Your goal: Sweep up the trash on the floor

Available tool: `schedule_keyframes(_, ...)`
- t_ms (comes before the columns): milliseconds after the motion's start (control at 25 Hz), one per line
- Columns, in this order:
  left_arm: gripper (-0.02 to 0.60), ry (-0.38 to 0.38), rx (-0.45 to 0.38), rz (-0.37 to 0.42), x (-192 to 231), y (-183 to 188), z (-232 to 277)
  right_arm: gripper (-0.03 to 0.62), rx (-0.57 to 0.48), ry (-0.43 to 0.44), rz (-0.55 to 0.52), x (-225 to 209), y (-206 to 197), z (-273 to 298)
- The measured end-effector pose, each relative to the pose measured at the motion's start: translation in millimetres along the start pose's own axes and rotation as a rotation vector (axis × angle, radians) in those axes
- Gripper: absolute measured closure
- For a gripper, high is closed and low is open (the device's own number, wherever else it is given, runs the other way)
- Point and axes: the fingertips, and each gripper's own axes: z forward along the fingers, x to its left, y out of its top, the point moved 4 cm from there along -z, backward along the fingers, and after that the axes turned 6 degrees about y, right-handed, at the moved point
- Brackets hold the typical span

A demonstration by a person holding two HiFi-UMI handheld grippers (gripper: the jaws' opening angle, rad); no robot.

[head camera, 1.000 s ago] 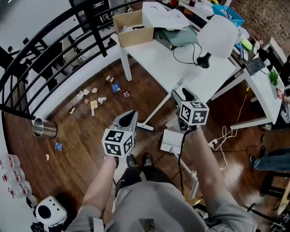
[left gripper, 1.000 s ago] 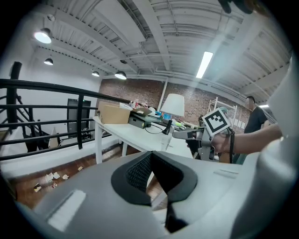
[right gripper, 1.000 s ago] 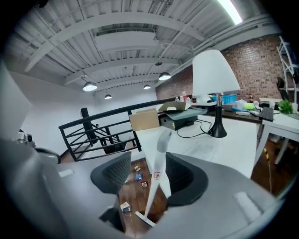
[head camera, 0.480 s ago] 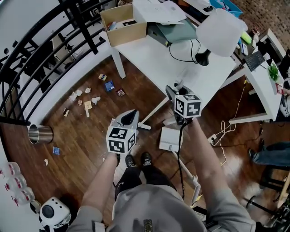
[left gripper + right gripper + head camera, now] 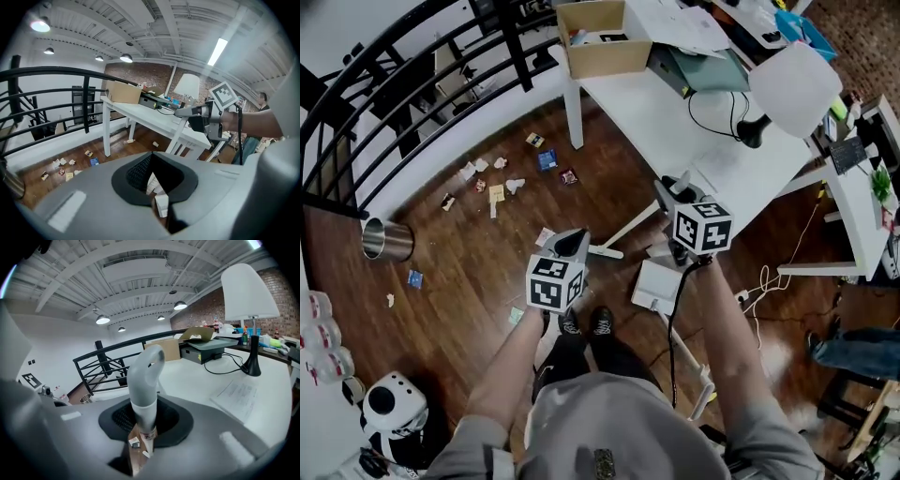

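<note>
Scraps of paper and wrappers, the trash (image 5: 495, 183), lie scattered on the wooden floor at the upper left, also visible in the left gripper view (image 5: 63, 168). A white broom (image 5: 628, 228) leans from its head on the floor (image 5: 602, 250) up to my right gripper (image 5: 675, 192). Its grey handle (image 5: 146, 376) stands between that gripper's jaws (image 5: 143, 423), which have just been closing and now grip it. My left gripper (image 5: 572, 246) hangs over the floor beside the broom head, shut and empty (image 5: 154, 180). A white dustpan (image 5: 658, 286) rests below the right gripper.
A white table (image 5: 675, 131) with a cardboard box (image 5: 602, 37) and a lamp (image 5: 792, 89) stands ahead. A black railing (image 5: 412, 84) bounds the floor at the left. A metal bin (image 5: 386, 241) lies on its side. Cables (image 5: 764, 281) trail at the right.
The left gripper has sunk lower toward the floor. The right gripper has shifted a little sideways at the broom handle. The head view has swung, so the trash sits slightly further right.
</note>
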Motion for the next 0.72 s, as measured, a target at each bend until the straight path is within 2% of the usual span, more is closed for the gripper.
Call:
schedule_keyframes(160,0.574,0.047,0.005,-0.027,8.0,-17.1,-20.8,0.528,0.019,0.074,-0.031,42.2,1.1,4.0)
schedule_keyframes(320,0.574,0.099,-0.011,-0.054,15.6,-31.9,-49.2,0.526,0.042,0.156,-0.109,91.2,4.4,1.2)
schedule_keyframes(560,0.574,0.199,-0.05,-0.109,41.8,-71.9,-123.6,0.528,0.082,0.266,-0.187,180.9,-0.3,5.0)
schedule_keyframes(720,0.574,0.291,-0.082,-0.19,76.5,-109.1,-182.4,0.528,0.127,0.354,-0.221,250.8,-13.2,16.9)
